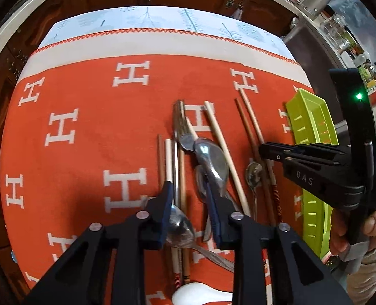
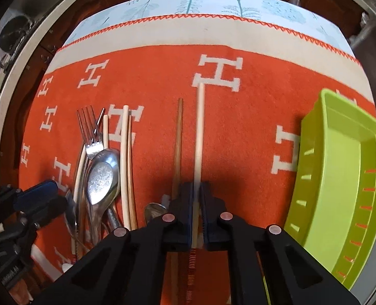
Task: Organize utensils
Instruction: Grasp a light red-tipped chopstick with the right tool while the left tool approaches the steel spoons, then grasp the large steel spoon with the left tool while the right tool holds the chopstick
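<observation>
Orange cloth [image 2: 149, 76] patterned with white H shapes covers the worktop in both views. In the right wrist view we see our right gripper [image 2: 197, 213] at lower centre, its jaws closed on a pale chopstick [image 2: 199, 127] that runs straight up the frame; a brown chopstick [image 2: 178, 137] lies just to its left. A lime green tray [image 2: 312, 178] sits at the right edge. At the left lies a pile of utensils: a fork [image 2: 90, 132], a large spoon [image 2: 101, 178] and more pale chopsticks. In the left wrist view our left gripper [image 1: 188, 203] hovers at lower centre over that pile, jaws open, either side of a spoon [image 1: 177, 226].
</observation>
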Tool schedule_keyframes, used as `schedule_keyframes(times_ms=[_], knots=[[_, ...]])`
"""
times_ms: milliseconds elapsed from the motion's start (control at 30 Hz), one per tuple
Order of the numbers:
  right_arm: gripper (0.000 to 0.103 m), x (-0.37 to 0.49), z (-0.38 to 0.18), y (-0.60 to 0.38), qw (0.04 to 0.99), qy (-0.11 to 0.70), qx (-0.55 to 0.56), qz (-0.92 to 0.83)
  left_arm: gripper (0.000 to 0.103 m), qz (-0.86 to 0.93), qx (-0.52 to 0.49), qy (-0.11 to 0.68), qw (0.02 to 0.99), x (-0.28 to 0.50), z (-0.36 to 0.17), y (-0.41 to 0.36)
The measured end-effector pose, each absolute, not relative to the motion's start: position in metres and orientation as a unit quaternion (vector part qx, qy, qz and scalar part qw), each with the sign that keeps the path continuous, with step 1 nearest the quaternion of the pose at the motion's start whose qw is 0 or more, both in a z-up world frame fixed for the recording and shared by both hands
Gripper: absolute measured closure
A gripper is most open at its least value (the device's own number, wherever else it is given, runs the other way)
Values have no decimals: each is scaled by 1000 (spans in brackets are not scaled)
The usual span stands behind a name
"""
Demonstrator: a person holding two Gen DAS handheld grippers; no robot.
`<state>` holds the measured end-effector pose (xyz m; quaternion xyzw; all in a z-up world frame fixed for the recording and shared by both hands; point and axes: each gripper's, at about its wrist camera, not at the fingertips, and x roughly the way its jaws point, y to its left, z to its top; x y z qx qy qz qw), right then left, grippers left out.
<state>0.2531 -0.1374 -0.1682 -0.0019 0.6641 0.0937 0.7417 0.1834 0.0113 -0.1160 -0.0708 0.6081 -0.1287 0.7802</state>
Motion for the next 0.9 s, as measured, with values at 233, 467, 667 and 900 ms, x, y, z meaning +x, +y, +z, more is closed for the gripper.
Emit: schedule_keyframes(times_ms=[233,467,667,900], knots=[[98,235,-154,-156,740,660,69,113,75,-142,-72,611,775,181,-115,0],[98,211,-129,-181,741,646,127,134,75,-146,-70,618,770,183,-127,-16],[98,186,-112,-207,740,638,152,149,75,-144,-72,618,769,184,-135,-26],[98,164,-95,-235,746,625,173,151,75,-144,-70,616,772,173,-129,-20]])
